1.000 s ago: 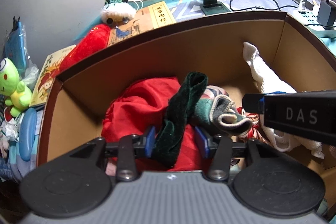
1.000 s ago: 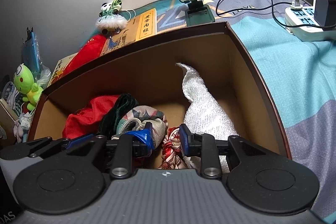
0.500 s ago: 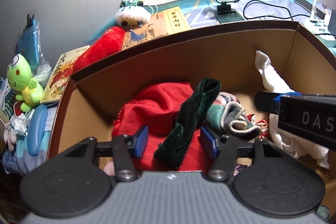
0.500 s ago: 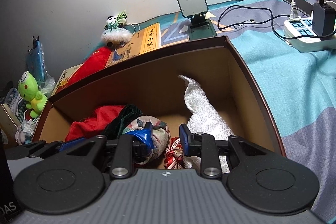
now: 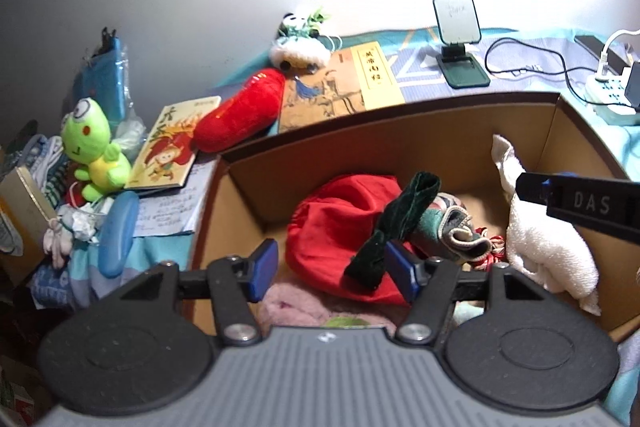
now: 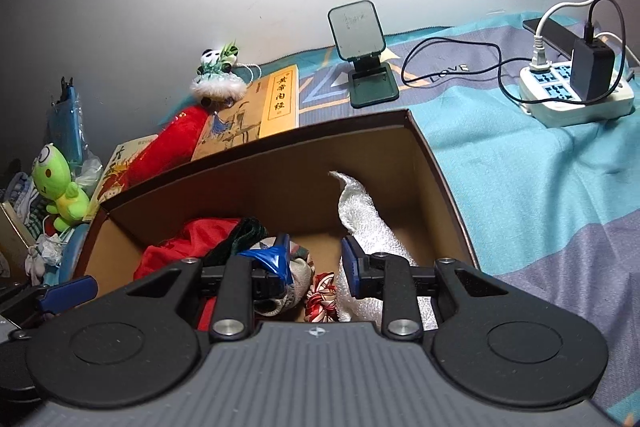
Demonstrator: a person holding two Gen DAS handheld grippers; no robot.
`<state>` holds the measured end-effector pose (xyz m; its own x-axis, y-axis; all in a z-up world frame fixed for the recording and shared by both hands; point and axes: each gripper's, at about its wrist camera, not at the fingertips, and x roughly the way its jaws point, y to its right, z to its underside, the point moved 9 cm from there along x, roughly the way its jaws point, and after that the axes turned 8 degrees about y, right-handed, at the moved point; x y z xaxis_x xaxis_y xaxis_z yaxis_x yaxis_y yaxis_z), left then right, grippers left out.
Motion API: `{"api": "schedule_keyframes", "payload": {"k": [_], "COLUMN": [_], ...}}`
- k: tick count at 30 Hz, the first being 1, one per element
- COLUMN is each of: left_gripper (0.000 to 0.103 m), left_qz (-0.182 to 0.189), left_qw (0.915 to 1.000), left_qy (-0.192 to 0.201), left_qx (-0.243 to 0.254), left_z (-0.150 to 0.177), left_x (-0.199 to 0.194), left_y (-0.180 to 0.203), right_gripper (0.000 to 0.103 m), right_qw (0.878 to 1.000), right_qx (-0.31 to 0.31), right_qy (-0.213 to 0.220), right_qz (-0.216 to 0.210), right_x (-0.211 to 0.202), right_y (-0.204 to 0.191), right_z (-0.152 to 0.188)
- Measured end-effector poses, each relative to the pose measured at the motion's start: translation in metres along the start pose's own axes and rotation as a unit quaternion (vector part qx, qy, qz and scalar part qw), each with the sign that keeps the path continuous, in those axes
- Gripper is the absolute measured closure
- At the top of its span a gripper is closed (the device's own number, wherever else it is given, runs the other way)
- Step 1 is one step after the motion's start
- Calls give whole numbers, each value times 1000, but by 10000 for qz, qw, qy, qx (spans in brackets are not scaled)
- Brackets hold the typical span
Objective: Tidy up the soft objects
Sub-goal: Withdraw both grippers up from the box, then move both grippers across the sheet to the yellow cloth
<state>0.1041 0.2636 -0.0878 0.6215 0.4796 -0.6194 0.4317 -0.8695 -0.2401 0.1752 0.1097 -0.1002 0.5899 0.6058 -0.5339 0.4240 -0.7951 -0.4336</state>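
Observation:
A brown cardboard box (image 5: 400, 143) holds a red cloth (image 5: 336, 223), a dark green velvet strip (image 5: 400, 223), a patterned sock (image 5: 456, 227), a white towel (image 5: 544, 243) and a pink item (image 5: 296, 307). My left gripper (image 5: 332, 271) is open and empty above the box's near left edge. My right gripper (image 6: 316, 263) is open and empty above the box (image 6: 280, 163), over the sock (image 6: 298, 277) and a red-white fabric piece (image 6: 320, 295), beside the towel (image 6: 368, 223). Outside lie a red plush (image 5: 240, 115), a green frog plush (image 5: 94, 147) and a panda toy (image 5: 298, 43).
Books (image 5: 344, 87) and a picture book (image 5: 172, 143) lie behind and left of the box. A phone stand (image 6: 360, 55), cables and a power strip (image 6: 576, 95) sit on the blue bedspread (image 6: 520, 179) at the right. Clutter fills the far left.
My left gripper has opened, let go of the green strip, and drawn back up and left; the strip now lies on the red cloth. My right gripper has lifted back a little.

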Motion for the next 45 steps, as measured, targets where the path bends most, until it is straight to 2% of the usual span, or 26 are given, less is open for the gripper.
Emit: {"api": "schedule_keyframes", "payload": {"k": [6,10,14,17,26,32,36,45], "left_gripper": [33,29,9,9,9,9,9,9], "left_qz": [-53,-39,-27,17,214,294,278,378], "left_qw": [9997,9997,9997,9996,9990,9957,9944,9894], "left_qy": [195,188,221,270,-359,-807,-964,-1324], "left_qx": [-142,-170,-137,-31,-172,-343,-338,-464], "left_z": [-5,1,11,20,65,96,110,128], "left_x": [-40,-61,-82,-95,-98,-92,-89,-83], "left_y": [-8,-8,-4,1,13,16,20,26], "right_gripper": [91,91,91,91,91,90,90,90], "right_qw": [9994,9980,9978,9973,9967,9950,9922,9855], "right_qx": [-272,-553,-566,-646,-796,-848,-832,-982], "right_qy": [170,285,327,312,-59,-514,-903,-1360], "right_qz": [-140,-113,-125,-148,-126,-151,-233,-239], "right_x": [-43,-65,-84,-96,-113,-117,-117,-115], "right_y": [-13,-20,-19,-21,-13,-10,-7,0], "right_z": [-3,-3,6,16,50,78,97,120]}}
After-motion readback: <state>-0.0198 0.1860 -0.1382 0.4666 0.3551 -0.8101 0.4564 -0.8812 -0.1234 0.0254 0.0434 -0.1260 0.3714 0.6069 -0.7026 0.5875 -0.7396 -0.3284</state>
